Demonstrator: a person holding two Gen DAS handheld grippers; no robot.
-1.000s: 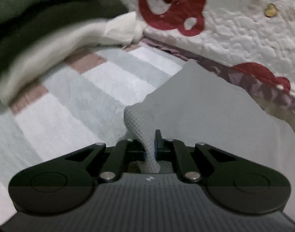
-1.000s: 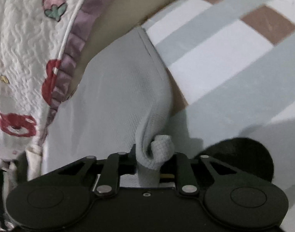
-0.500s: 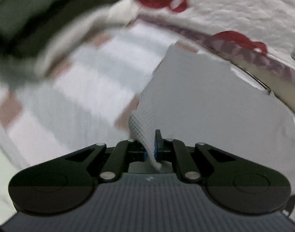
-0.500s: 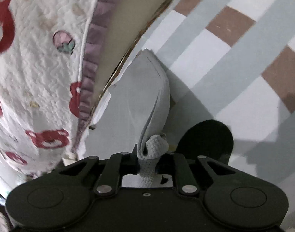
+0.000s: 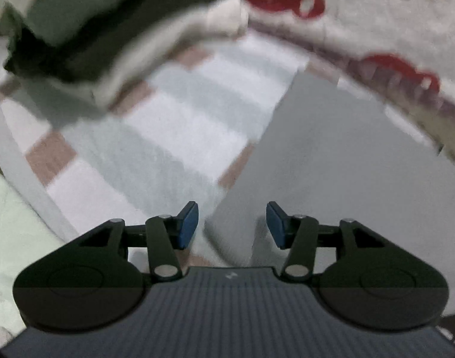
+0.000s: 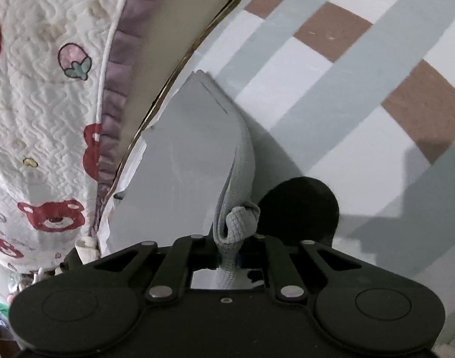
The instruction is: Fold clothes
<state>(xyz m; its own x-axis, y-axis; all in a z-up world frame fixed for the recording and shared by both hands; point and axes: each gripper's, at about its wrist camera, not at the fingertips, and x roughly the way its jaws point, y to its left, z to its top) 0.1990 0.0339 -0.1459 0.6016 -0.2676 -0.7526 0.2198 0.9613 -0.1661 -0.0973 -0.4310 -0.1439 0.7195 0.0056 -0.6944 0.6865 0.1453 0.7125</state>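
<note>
Left claw (image 5: 232, 223) has just opened, its blue pads (image 5: 187, 225) apart with nothing pinched, above a grey cloth (image 5: 332, 164) lying flat on a checked blanket (image 5: 167, 137). Right claw (image 6: 232, 256) has been tightening and grips a bunched corner of the cloth (image 6: 194, 149) beside a bear-print quilt (image 6: 42, 104)

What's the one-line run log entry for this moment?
left gripper: open, jaws just opened, off the cloth | right gripper: shut on grey garment | surface: checked blanket

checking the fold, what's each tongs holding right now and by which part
Right tongs: clamped on a bunched edge of the pale grey knit garment. Left tongs: jaws just opened, holding nothing.
</note>
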